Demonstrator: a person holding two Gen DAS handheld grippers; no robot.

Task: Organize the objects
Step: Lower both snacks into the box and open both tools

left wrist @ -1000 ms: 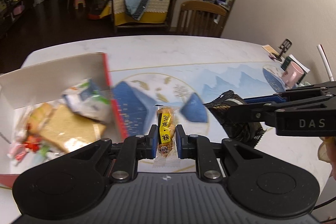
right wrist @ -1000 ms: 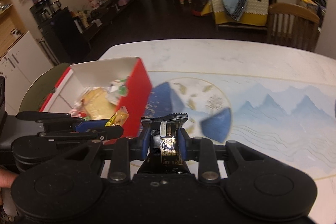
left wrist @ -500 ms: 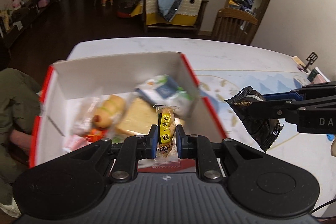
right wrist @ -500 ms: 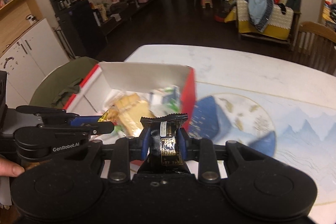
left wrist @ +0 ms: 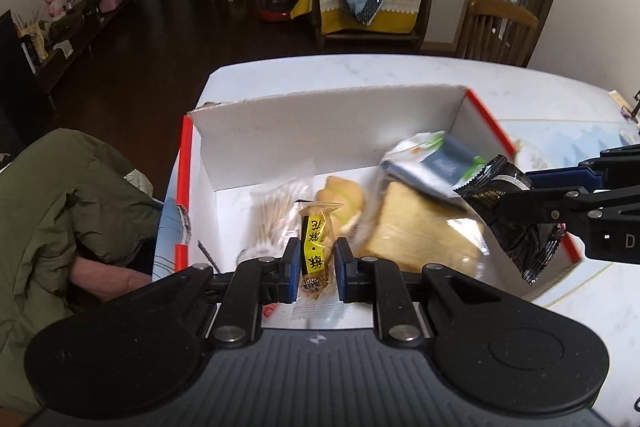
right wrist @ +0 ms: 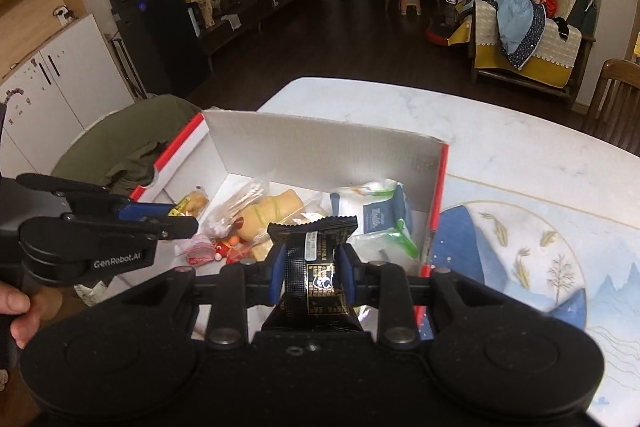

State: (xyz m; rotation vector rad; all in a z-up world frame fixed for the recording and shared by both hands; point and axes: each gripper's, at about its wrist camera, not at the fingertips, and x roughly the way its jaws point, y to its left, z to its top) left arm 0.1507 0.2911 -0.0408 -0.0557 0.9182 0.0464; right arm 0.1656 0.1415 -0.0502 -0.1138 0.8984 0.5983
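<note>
Left tongs (right wrist: 182, 217)' casing lettered "GenRobot.AI"

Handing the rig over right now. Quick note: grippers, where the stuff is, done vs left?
Left gripper: shut on a yellow-label snack, over the box.
Right gripper: shut on a black packet, also at the box, nearer its right side.
Done: bread, a white pack, cotton swabs and small sweets lie inside.
Left: release both snacks into the box; neither dropped yet.
</note>
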